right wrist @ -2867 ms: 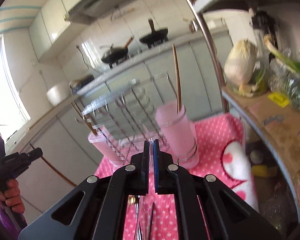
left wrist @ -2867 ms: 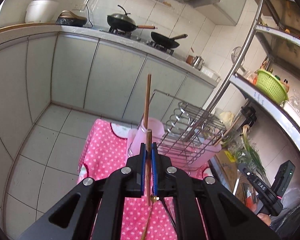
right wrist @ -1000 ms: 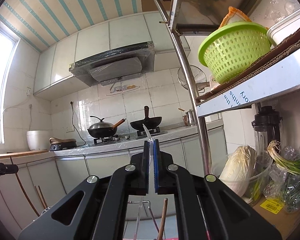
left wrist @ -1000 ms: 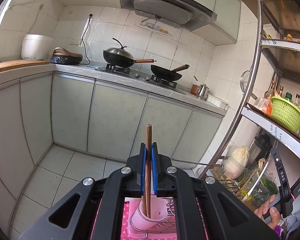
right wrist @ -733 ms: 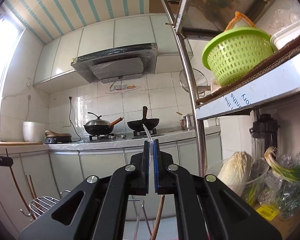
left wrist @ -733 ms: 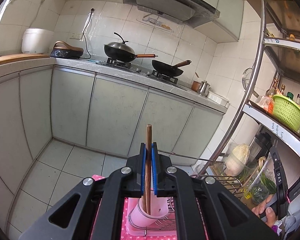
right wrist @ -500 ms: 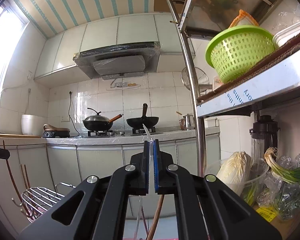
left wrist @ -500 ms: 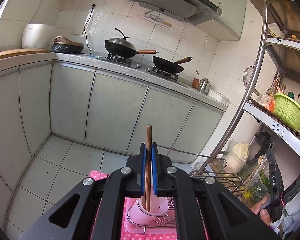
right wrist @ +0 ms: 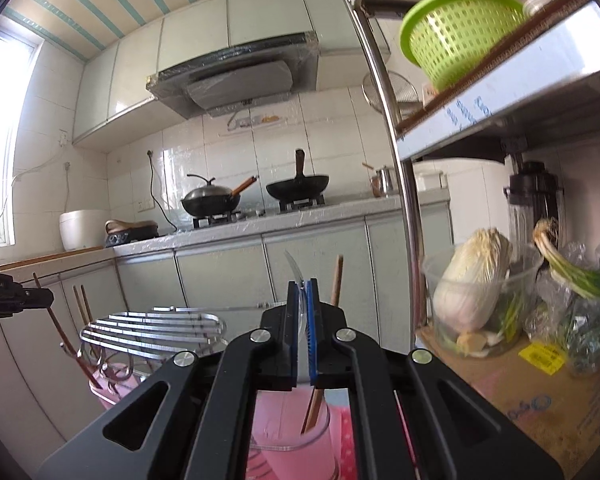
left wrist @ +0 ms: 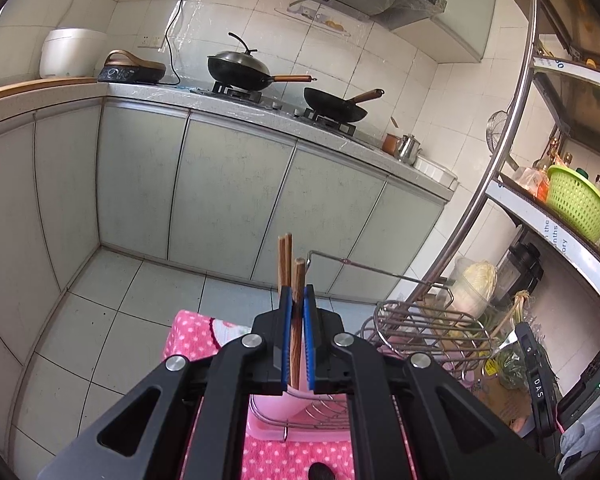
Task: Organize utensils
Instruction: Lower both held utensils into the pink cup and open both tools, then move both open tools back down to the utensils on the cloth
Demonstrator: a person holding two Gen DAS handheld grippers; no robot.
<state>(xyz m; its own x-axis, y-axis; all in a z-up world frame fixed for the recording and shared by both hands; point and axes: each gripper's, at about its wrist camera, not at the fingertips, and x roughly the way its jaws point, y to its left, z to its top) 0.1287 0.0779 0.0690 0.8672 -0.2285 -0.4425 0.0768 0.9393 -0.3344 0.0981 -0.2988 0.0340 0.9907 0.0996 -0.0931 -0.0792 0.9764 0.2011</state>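
Note:
My left gripper [left wrist: 296, 294] is shut on a wooden chopstick [left wrist: 299, 276] held upright. Just behind it two more chopsticks [left wrist: 284, 260] stand in a pink holder [left wrist: 274, 402] at the end of the wire dish rack [left wrist: 424, 320]. In the right wrist view my right gripper [right wrist: 303, 286] is shut on a thin clear plastic utensil [right wrist: 293, 266], right above a pink cup [right wrist: 292, 436] with one wooden chopstick [right wrist: 336, 280] in it. The left gripper [right wrist: 4, 294] shows at that view's left edge, beside the rack [right wrist: 152, 328].
A pink dotted cloth [left wrist: 192, 340] covers the table. A metal shelf post [right wrist: 408, 220] rises close on the right, with a cabbage bowl [right wrist: 472, 292], greens and a green basket [right wrist: 460, 32] on its shelves. Counter with woks [left wrist: 240, 68] stands behind.
Both grippers have sunk and tipped downward. The rack, the pink cup and the standing chopsticks have risen into view. Both grips are unchanged.

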